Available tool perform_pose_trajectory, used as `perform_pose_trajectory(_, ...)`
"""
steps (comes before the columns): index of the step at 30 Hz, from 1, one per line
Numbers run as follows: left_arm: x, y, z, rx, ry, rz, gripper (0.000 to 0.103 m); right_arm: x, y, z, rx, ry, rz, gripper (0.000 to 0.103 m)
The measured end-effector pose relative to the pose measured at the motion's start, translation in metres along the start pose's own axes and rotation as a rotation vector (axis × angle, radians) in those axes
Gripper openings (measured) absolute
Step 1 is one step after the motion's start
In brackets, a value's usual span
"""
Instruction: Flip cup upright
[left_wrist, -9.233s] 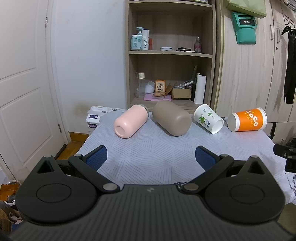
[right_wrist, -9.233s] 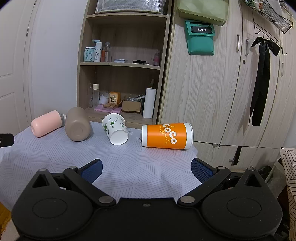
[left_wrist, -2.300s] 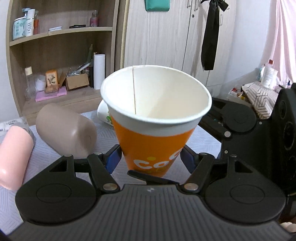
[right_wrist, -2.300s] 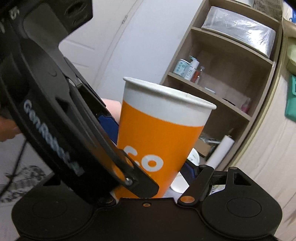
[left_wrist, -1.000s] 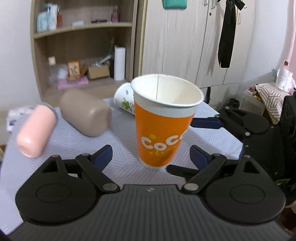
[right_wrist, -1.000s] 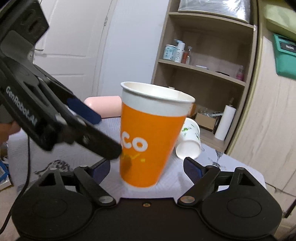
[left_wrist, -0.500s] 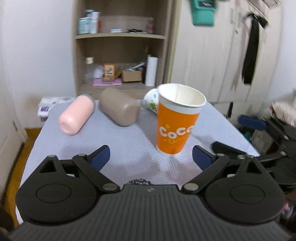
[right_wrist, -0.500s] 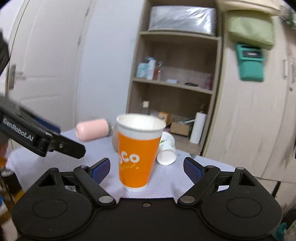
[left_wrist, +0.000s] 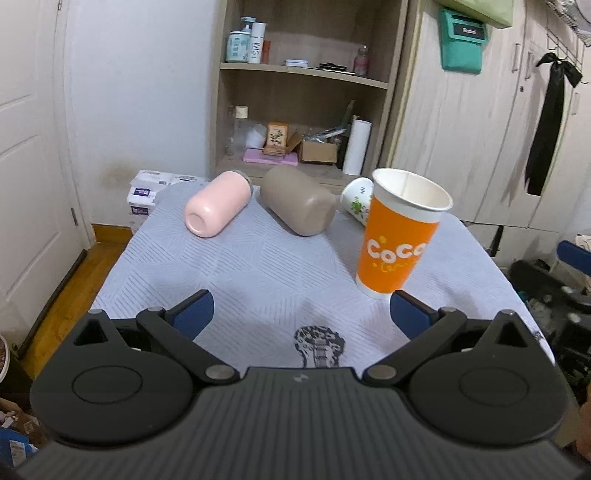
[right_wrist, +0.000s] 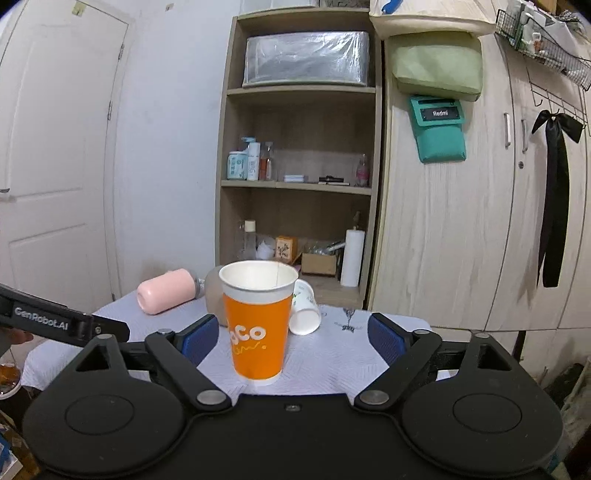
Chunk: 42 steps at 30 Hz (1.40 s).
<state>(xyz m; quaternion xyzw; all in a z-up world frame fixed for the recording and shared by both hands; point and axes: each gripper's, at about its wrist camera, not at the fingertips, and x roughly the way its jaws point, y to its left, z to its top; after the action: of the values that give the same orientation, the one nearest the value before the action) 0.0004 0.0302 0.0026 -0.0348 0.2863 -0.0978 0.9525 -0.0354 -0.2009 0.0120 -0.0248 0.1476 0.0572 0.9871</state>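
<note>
The orange CoCo paper cup stands upright, mouth up, on the grey-blue tablecloth; it also shows in the right wrist view. My left gripper is open and empty, pulled back near the table's front edge, with the cup ahead to its right. My right gripper is open and empty, drawn back from the cup, which stands ahead between its fingers. A pink cup, a taupe cup and a white printed paper cup lie on their sides behind.
A wooden shelf unit with bottles and boxes stands behind the table. Wood-grain cabinets are at the right. A white door is at the left. The other gripper's tip shows at the right edge.
Both grippers have pulled back from the orange cup, which now stands alone and upright on the cloth. The left gripper has swung left, so the cup sits further right in its view.
</note>
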Motion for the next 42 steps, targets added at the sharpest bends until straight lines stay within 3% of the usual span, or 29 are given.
perform_pose_trajectory(4,-0.006,-0.004,-0.003,0.023,-0.006,0.017,0.103,0.002,0.003,-0.002,0.007,0.036,-0.003,0.102)
perform_pose_trajectory(9,-0.005,-0.003,-0.004,0.031,-0.002,0.056,0.103,0.000,0.007,-0.001,0.018,0.078,0.040,0.103)
perform_pose_trajectory(22,0.001,-0.010,-0.007,0.083,0.057,0.073,0.103,0.000,0.009,-0.001,-0.002,0.081,-0.032,0.103)
perform_pose_trajectory(42,0.006,-0.011,-0.008,0.107,0.071,0.105,0.103,0.007,0.003,-0.003,-0.007,0.113,-0.119,0.103)
